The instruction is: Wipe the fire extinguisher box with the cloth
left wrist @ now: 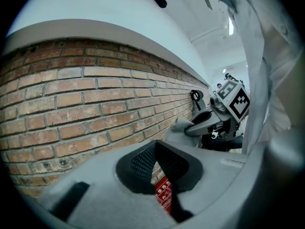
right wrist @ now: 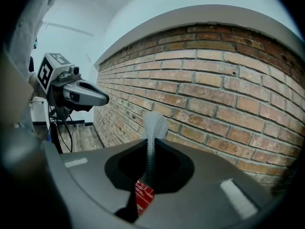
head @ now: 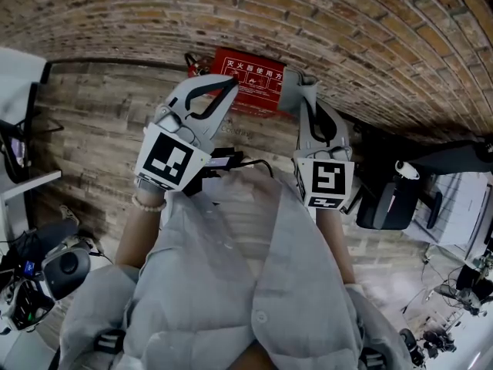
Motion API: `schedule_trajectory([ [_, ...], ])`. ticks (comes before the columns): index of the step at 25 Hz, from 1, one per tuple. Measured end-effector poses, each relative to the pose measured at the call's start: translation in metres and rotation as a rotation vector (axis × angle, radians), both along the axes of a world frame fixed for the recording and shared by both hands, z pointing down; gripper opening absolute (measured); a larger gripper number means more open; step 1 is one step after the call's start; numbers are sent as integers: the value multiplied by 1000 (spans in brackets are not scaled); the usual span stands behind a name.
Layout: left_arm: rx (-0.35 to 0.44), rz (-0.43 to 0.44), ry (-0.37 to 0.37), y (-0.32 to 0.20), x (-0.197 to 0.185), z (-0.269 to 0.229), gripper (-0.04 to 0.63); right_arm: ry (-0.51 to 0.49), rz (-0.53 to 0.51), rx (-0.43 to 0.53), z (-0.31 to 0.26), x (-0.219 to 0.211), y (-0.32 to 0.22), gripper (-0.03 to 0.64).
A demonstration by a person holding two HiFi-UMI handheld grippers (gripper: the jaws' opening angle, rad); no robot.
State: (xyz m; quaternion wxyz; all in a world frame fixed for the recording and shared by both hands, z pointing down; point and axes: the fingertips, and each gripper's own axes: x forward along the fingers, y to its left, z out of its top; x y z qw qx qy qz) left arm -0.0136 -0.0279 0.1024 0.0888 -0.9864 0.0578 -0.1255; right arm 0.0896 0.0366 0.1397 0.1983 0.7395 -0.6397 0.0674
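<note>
The fire extinguisher box (head: 250, 91) is red with pale lettering and sits on the wooden floor (head: 100, 122), its back against the foot of the brick wall (head: 323, 21). The right gripper (head: 306, 91) is over the box's right end, its jaws clamped on a grey cloth (head: 291, 92). The cloth's bunched end stands out past the jaw tips, at or very close to the box's right edge; whether it touches cannot be told. In the right gripper view the cloth (right wrist: 153, 128) rises as a narrow mesh strip between the closed jaws, and a piece of the red box (right wrist: 144, 194) shows below it. The left gripper (head: 229, 83) is held above the box's left part, tips closed together with nothing between them. In the left gripper view a sliver of the box (left wrist: 163, 194) shows behind its jaws.
</note>
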Motion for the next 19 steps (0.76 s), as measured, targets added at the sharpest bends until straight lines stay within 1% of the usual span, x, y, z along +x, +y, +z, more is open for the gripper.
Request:
schedule_trajectory([
  [10,-13,2,2,1,0,3,-3,-3,-1,-9,3,-1,1,25],
  [14,-5,6,-3,3,-1,3,-3,-5,-5,-11,3,-3,3,25],
  [19,-18,-1,0,6,-3,3,-3,-9,-10,-10,4,-7,5,25],
])
